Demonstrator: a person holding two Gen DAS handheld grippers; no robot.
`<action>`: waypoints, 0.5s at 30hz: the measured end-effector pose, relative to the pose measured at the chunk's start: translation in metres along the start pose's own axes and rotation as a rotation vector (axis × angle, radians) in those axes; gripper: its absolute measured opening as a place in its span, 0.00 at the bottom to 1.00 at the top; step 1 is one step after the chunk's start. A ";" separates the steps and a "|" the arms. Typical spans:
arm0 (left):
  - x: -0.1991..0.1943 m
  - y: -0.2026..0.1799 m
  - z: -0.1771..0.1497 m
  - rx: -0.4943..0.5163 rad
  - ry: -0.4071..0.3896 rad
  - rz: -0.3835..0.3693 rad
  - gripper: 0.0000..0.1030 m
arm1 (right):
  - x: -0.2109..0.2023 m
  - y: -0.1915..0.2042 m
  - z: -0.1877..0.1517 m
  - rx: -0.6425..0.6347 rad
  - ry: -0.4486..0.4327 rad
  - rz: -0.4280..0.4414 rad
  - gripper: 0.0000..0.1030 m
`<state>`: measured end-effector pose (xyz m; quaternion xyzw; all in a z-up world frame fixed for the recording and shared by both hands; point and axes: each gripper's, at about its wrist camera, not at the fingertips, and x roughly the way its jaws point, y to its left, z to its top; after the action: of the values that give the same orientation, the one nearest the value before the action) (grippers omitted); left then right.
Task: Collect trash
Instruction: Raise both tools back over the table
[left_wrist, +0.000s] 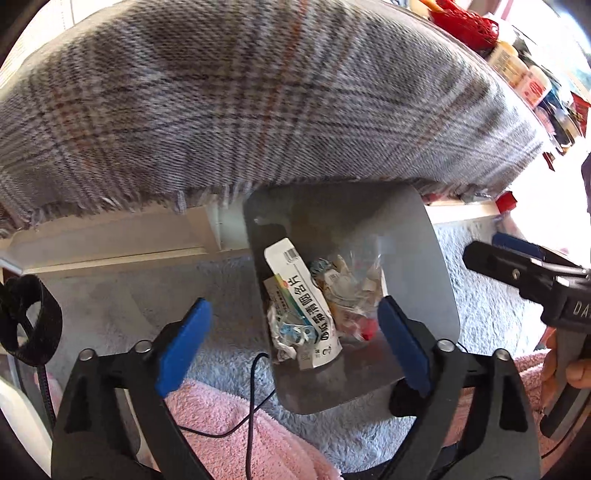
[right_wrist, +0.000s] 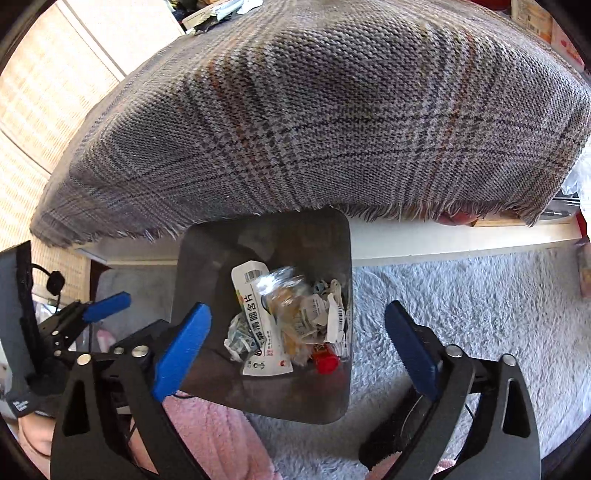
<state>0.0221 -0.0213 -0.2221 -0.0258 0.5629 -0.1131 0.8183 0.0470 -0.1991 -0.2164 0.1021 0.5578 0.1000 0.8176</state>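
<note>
1. Blue pads of the left hand-held gripper (left_wrist: 295, 336) stand wide apart above the grey trash bin (left_wrist: 432, 266), and nothing is between them.
2. In the right wrist view, the right hand-held gripper (right_wrist: 297, 341) is also spread wide and holds nothing; its left pad hangs over the bin's left edge, its right pad over the carpet.
3. Inside the bin lies a white medicine box (left_wrist: 306, 295) with a barcode and Chinese letters, beside crumpled paper scraps (left_wrist: 286, 334), a clear plastic wrapper (right_wrist: 284, 284) and a small red piece (right_wrist: 327, 363).
4. The bin stands on a pale blue fluffy carpet (right_wrist: 461, 295), partly under the edge of a table covered with a grey plaid cloth (left_wrist: 258, 103) with a frayed edge.
5. A pink towel-like fabric (left_wrist: 236, 435) lies close to the camera, and a thin black cable (left_wrist: 251, 398) runs over it.
6. At the right edge of the left wrist view, a hand (left_wrist: 569, 365) grips the other gripper's handle.
</note>
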 end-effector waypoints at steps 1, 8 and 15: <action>-0.004 0.002 0.002 -0.005 -0.003 0.002 0.88 | 0.000 -0.002 0.000 0.006 0.004 0.001 0.97; -0.042 0.005 0.019 0.038 -0.092 0.021 0.91 | -0.021 -0.008 0.006 0.055 -0.064 0.080 0.97; -0.094 0.003 0.058 0.071 -0.210 0.023 0.92 | -0.076 0.008 0.047 -0.004 -0.194 0.089 0.97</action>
<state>0.0438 -0.0027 -0.1153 -0.0020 0.4701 -0.1202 0.8744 0.0636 -0.2151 -0.1292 0.1346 0.4710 0.1271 0.8625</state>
